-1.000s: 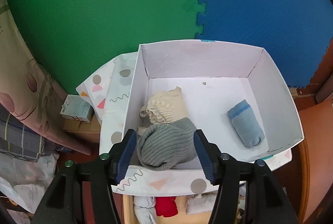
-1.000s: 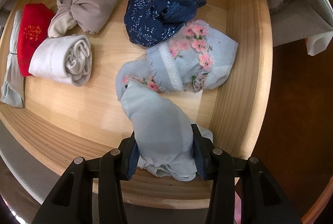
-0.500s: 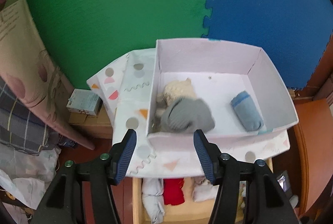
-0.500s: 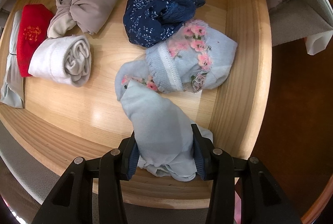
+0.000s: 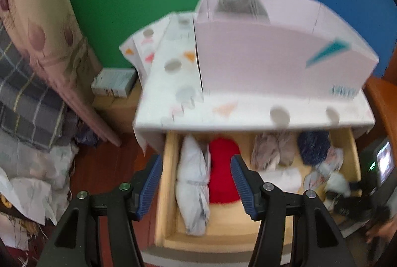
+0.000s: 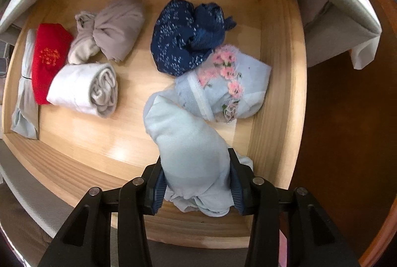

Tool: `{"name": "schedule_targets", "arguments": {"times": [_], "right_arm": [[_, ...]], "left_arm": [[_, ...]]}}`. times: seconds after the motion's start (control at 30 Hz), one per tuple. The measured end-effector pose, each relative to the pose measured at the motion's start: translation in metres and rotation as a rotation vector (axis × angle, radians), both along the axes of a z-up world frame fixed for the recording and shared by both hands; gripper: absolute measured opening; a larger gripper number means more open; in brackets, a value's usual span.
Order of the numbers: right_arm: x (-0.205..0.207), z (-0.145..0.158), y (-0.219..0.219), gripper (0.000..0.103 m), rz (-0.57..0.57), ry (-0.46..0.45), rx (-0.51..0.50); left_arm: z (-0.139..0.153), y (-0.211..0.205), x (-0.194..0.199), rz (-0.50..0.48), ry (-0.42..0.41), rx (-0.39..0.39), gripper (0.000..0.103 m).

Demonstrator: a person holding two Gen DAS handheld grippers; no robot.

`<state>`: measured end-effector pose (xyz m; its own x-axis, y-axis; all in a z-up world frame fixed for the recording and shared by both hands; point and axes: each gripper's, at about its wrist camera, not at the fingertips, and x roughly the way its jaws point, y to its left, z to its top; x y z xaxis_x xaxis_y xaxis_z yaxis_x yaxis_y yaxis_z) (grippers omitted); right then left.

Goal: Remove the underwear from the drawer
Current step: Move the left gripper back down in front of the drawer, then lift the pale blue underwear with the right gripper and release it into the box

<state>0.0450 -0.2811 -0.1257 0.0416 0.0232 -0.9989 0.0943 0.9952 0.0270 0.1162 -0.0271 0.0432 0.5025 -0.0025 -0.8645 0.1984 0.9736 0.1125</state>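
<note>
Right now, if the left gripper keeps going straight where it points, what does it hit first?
Most likely the red underwear in the open drawer, framed between the open left gripper; the blur leaves depth uncertain.

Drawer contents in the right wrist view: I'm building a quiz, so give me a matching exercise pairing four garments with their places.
1. red folded garment
2. navy speckled bundle
3. plain pale blue roll
4. white rolled garment

A. between the right claw's pads
B. just in front of the red one
C. near the drawer's left end
D. behind the flowered blue piece

Pairs: 1-C, 2-D, 3-A, 4-B
</note>
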Motion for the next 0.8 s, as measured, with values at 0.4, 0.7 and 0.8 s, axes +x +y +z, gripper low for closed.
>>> {"name": "schedule_targets", "arguments": {"times": [0.4, 0.7, 0.8], "right_arm": [[-0.002, 0.075, -0.017, 0.040, 0.013, -0.112, 0.050], [0.017, 0.175, -0.017, 0.040, 0.042, -0.208, 0.055], [0.033, 0.210, -0.016, 0.040, 0.063, -0.260, 0.039]], "left_arm": [[-0.062, 0.000, -0.028, 0.049, 0.093, -0.028, 0.059], [-0.063, -0.004, -0.029, 0.037, 0.087, -0.011, 0.059], [-0.062, -0.005, -0.030, 0.034, 0.078, -0.009, 0.059]]}}
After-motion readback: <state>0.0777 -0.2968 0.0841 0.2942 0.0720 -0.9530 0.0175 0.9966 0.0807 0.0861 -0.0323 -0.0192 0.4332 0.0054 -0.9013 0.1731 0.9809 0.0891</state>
